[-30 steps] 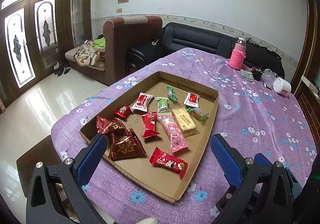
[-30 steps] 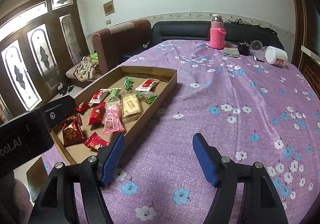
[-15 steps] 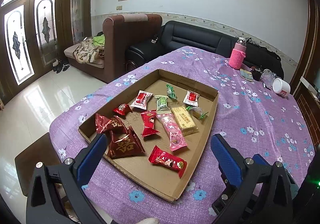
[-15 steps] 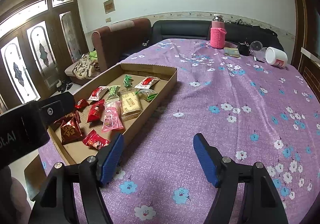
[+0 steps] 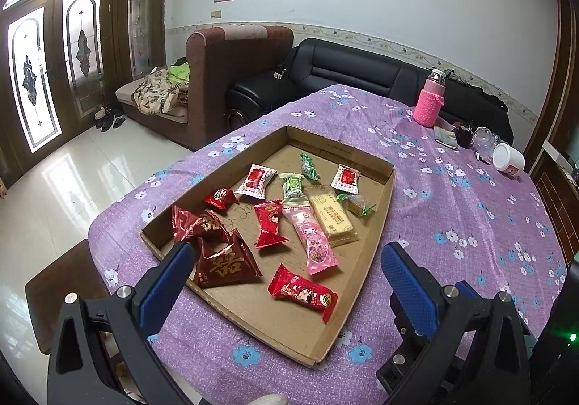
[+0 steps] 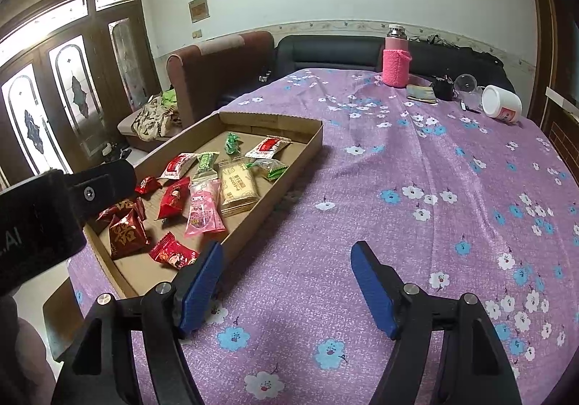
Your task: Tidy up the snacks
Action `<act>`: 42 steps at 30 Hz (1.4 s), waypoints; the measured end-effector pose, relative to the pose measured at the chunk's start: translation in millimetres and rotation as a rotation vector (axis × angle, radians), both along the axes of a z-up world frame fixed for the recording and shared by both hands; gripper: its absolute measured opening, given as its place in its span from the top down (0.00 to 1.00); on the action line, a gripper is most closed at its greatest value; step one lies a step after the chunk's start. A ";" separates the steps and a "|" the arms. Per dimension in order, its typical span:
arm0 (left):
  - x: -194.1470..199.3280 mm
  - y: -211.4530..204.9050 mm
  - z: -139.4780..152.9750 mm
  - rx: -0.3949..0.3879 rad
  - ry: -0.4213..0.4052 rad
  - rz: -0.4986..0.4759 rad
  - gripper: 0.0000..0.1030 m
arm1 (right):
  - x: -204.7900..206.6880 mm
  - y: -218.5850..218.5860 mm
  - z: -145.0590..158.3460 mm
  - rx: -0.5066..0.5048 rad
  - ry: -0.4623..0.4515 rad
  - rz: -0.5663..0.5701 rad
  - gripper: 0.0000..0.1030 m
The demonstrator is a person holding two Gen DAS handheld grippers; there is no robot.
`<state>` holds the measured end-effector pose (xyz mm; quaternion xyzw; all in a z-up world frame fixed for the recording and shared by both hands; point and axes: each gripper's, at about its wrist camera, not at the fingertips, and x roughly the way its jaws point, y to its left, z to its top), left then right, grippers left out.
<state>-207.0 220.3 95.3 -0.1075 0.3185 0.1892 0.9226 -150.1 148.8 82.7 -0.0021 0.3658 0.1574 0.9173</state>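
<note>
- Purple cloth with blue and white flowers is spread over the tabletop.
- Brown cardboard forms a shallow tray, set on the tabletop's left part, its long axis running away from the cameras.
- The left hand-held gripper is held above the tray's near end, blue pads spread wide and nothing between them.
- The right hand-held gripper is held over bare cloth just right of the tray, likewise released and empty.
- A pink-sleeved bottle is seen upright at the far edge; a white tub lies on its side near it.
- A dark red pyramid packet bears a large gold character, read as "囍".
- A pink character-printed bar and a beige wafer pack lie side by side, both lengthwise with the tray; the wafer's print cannot be read.
- A red bar lies crosswise nearest the cameras.
- A green sweet sits toward the tray's far end.
</note>
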 end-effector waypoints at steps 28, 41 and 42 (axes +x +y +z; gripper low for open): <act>0.7 -0.2 -2.4 -0.024 0.014 -0.001 0.00 | 2.4 0.3 -4.3 -0.007 0.005 0.007 0.23; 0.1 0.3 -5.2 -0.041 0.021 -0.006 0.00 | 2.1 0.5 -4.6 -0.006 0.008 0.007 0.23; -0.2 -0.7 -5.5 -0.041 0.021 -0.006 0.00 | 2.2 0.7 -4.4 -0.007 0.007 0.010 0.23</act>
